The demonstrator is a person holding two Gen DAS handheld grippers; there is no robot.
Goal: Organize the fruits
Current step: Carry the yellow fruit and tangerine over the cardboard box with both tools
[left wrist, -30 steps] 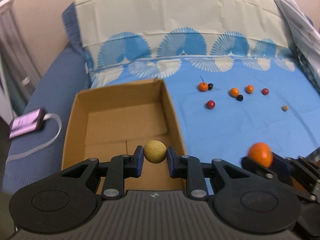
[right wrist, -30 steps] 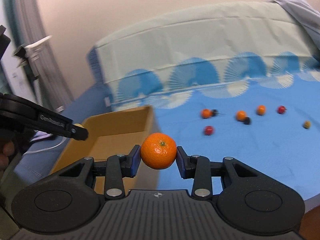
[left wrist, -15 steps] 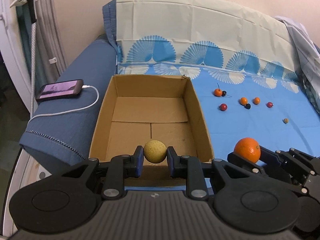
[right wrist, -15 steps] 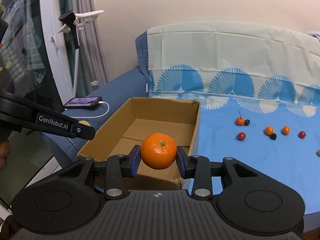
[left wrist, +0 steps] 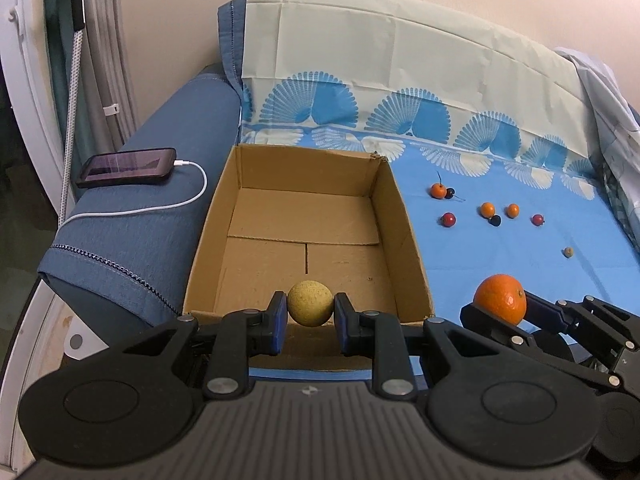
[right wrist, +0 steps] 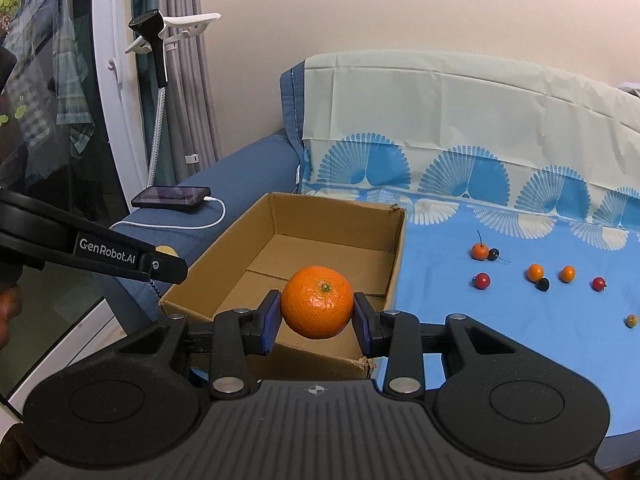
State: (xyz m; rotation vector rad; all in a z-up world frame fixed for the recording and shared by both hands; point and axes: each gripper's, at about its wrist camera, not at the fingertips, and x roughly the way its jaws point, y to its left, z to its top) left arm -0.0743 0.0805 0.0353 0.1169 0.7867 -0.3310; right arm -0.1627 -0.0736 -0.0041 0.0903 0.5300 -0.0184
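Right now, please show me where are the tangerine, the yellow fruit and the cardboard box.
tangerine (right wrist: pixel 317 302): right wrist view, middle of its orange skin.
yellow fruit (left wrist: pixel 310 303): left wrist view, centre of its rough surface.
cardboard box (left wrist: pixel 404 236): left wrist view, inner right wall.

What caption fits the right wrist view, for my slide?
Right gripper holding an orange near the cardboard box.

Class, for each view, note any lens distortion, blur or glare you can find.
Left wrist view: fisheye bends the box walls, corners vignette dark; yellow ball sharp. Right wrist view: window carries reflections; orange sharp, with a soft highlight.
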